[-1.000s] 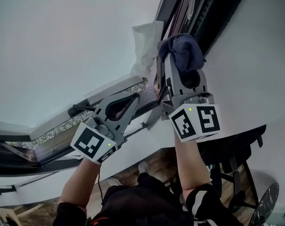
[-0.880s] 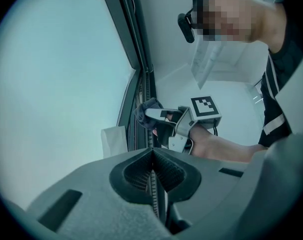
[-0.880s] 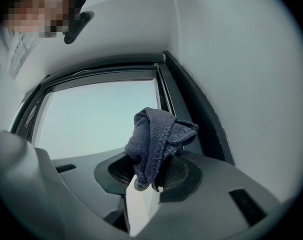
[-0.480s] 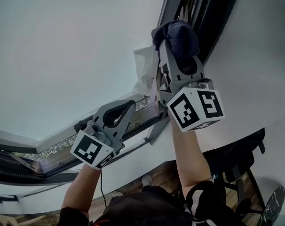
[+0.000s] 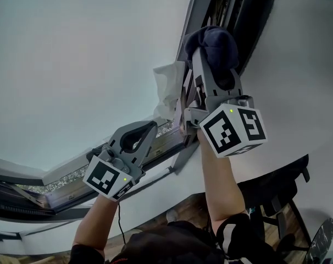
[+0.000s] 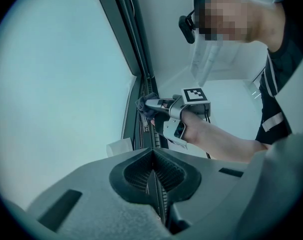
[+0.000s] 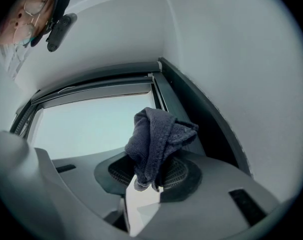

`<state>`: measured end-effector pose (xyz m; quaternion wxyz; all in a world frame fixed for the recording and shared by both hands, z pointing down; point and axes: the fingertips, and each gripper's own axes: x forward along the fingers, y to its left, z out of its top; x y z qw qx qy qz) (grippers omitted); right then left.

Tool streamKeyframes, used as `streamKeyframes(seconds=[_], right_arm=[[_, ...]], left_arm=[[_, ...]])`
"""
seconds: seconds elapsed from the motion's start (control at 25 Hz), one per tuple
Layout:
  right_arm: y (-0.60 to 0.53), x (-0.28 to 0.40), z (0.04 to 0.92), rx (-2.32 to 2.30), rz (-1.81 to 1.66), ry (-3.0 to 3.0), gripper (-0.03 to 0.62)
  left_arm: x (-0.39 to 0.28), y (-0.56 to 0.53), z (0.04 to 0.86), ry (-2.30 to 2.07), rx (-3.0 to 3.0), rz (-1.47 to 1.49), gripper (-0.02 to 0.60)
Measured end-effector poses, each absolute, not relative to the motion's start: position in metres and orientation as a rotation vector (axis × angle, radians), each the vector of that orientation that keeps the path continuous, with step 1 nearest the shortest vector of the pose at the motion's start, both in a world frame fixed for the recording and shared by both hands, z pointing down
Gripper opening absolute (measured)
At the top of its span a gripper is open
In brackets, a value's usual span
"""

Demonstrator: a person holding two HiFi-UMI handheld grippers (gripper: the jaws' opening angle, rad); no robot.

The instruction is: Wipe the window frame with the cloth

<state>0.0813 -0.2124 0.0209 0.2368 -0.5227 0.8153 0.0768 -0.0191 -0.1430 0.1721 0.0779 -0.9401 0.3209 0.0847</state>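
Cloth [image 7: 159, 136]: dark blue-grey terry, bunched into folds, pinched between the right gripper [image 5: 209, 65] jaws, held up against the dark window frame [image 5: 195, 15]. Left gripper [image 6: 154, 171]: jaws together, empty, lower down.

Indoor room, office or study sort. Large pale window pane [image 5: 89, 54] set in dark window frame [image 5: 201, 10], with metal rails along frame's lower edge. Plain white wall [image 5: 304, 65] right of window frame; in right gripper view, white walls meet in corner beyond frame. White ledge [image 5: 155, 190] just under window frame. Wood-plank floor [image 5: 183, 203] well below frame. Black office chair [image 5: 273, 183] stands on floor, below and right of window frame. Bare painted surfaces, no fittings of kitchen or workshop kind.
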Motion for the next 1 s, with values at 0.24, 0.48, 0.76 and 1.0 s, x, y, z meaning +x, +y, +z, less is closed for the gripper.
streamKeyframes(seconds=[0.24, 0.48, 0.76, 1.0], right_arm=[[-0.213, 0.082, 0.034, -1.436, 0.134, 2.224, 0.114], [-0.219, 0.084, 0.048, -1.458, 0.087, 2.221, 0.114], [-0.218, 0.089, 0.067, -1.478, 0.046, 2.206, 0.114], [-0.216, 0.092, 0.087, -1.501, 0.012, 2.204, 0.114]], left_arm=[[-0.021, -0.143, 0.176, 0.936, -2.801, 0.26, 0.02], [-0.022, -0.142, 0.18, 0.932, -2.816, 0.247, 0.02], [-0.021, -0.14, 0.192, 0.923, -2.842, 0.221, 0.02], [-0.017, -0.137, 0.204, 0.912, -2.874, 0.194, 0.02]])
